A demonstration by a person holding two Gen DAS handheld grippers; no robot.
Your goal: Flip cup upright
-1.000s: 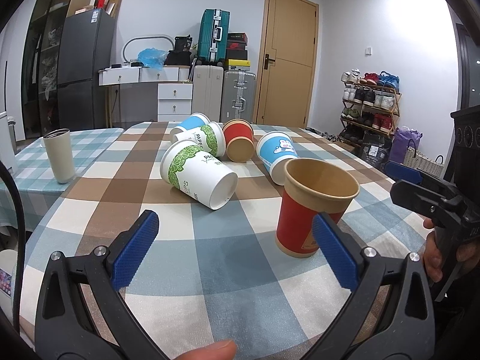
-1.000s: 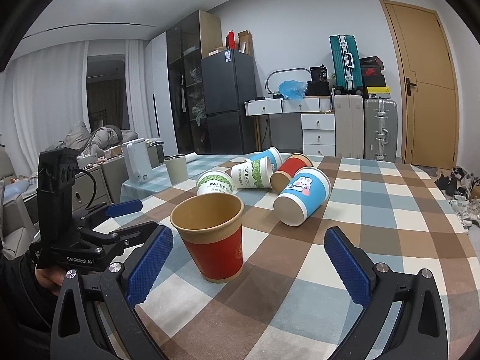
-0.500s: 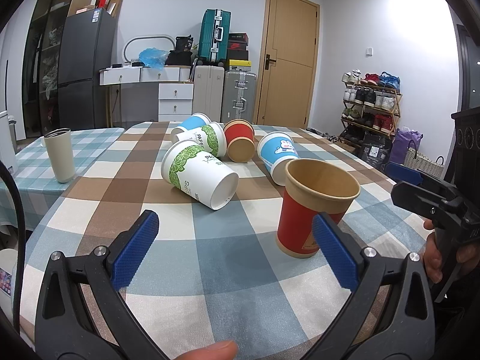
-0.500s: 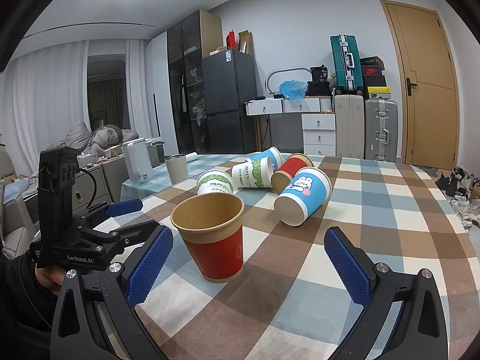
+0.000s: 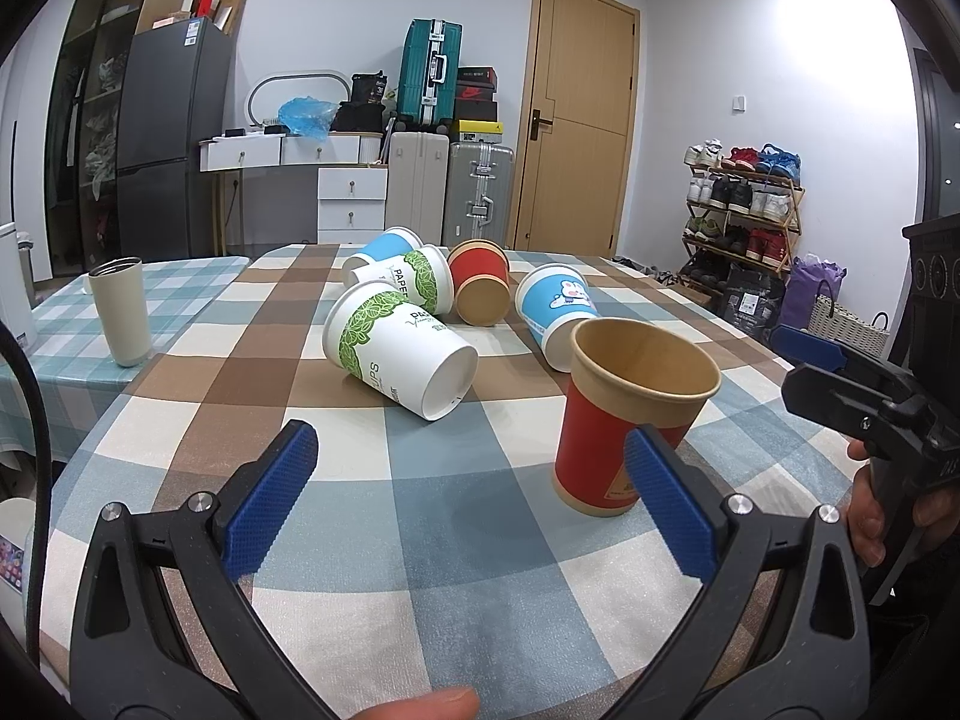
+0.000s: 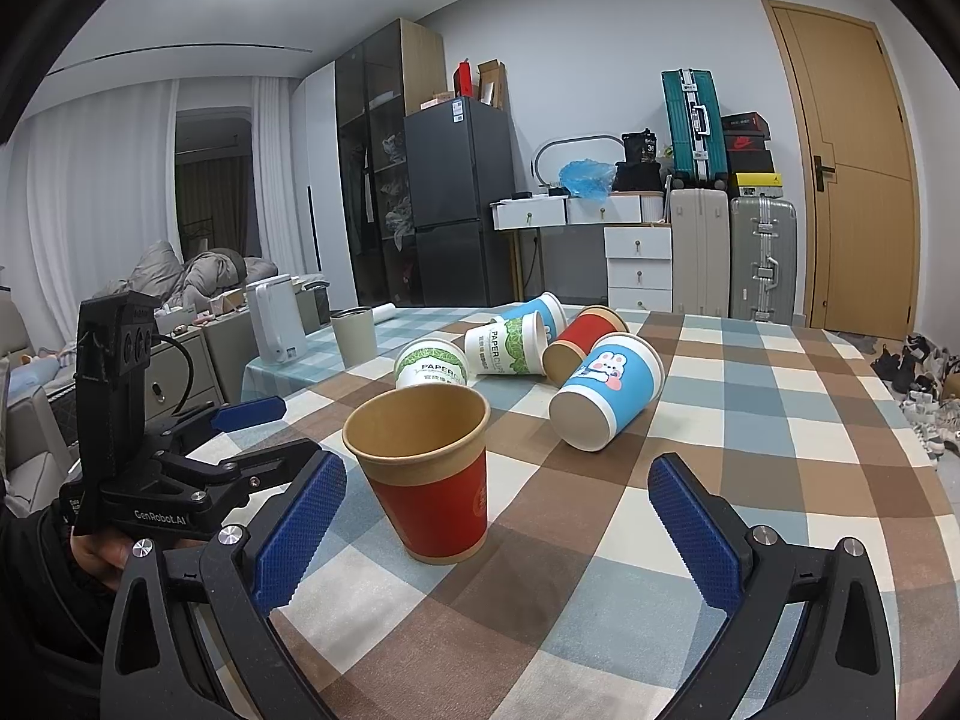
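A red paper cup [image 5: 624, 420] stands upright on the checked tablecloth; it also shows in the right wrist view [image 6: 429, 468]. Behind it several paper cups lie on their sides: a white-green cup [image 5: 399, 348], a second white-green one [image 5: 414, 282], a red one [image 5: 480, 291], a blue rabbit cup [image 5: 555, 312] [image 6: 609, 390] and a blue cup at the back [image 5: 378, 252]. My left gripper [image 5: 468, 492] is open and empty, left of and in front of the upright cup. My right gripper [image 6: 492, 534] is open and empty, with the upright cup near its left finger.
A grey metal tumbler [image 5: 120, 312] stands upright on the adjoining blue-checked table at the left. The table [image 6: 780, 420] extends to the right. Suitcases, drawers, a fridge and a door stand behind the table; a shoe rack [image 5: 744, 210] is at the right.
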